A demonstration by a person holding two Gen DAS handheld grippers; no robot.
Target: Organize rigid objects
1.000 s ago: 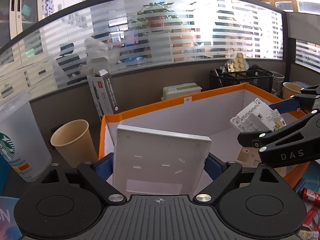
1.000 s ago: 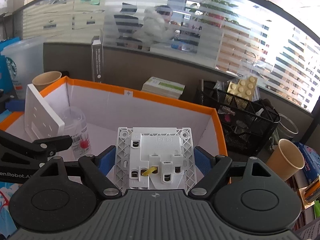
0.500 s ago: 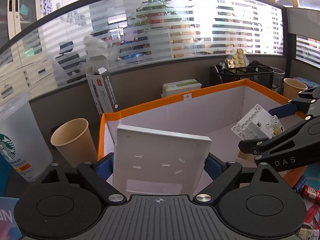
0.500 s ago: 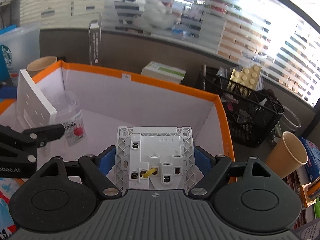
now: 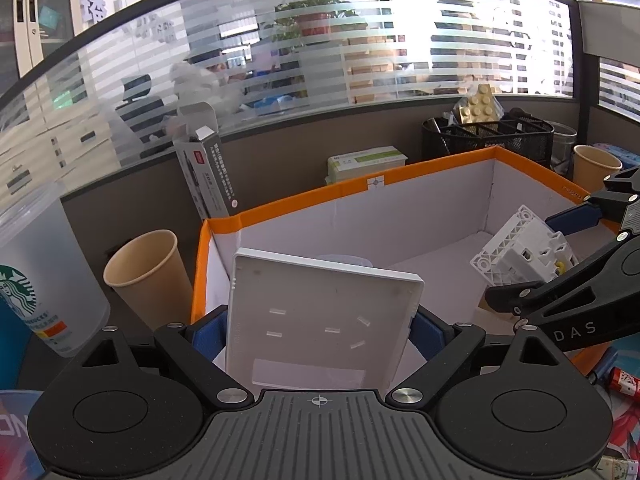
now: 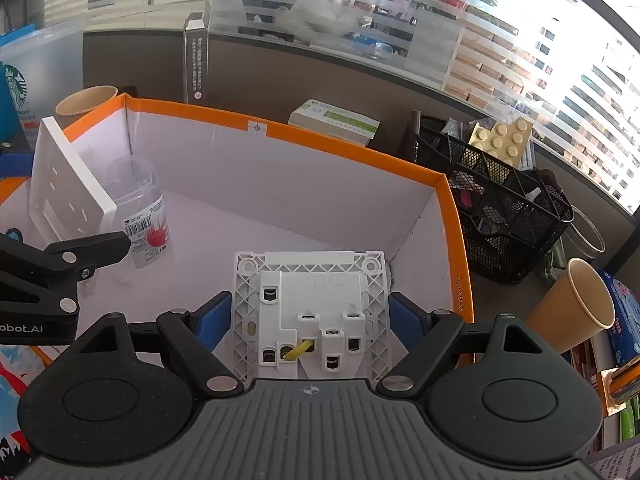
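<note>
Left gripper (image 5: 320, 330) clamped on white plate (image 5: 320, 316), held upright over box (image 5: 376, 186) near-left corner. Right gripper (image 6: 310, 322) clamped on socket module (image 6: 310, 312), upright over right half, nearer far-right corner. Box floor directly below both. Inside box: 1 clear bottle (image 6: 140, 216) lying left, behind plate.

Both views are bright with daylight coming through the striped glass partition (image 5: 360, 52), which blows out to white glare at the upper right. Fisheye distortion bends straight edges and darkens the corners. Near things are sharp; figures behind the glass are blurred.
</note>
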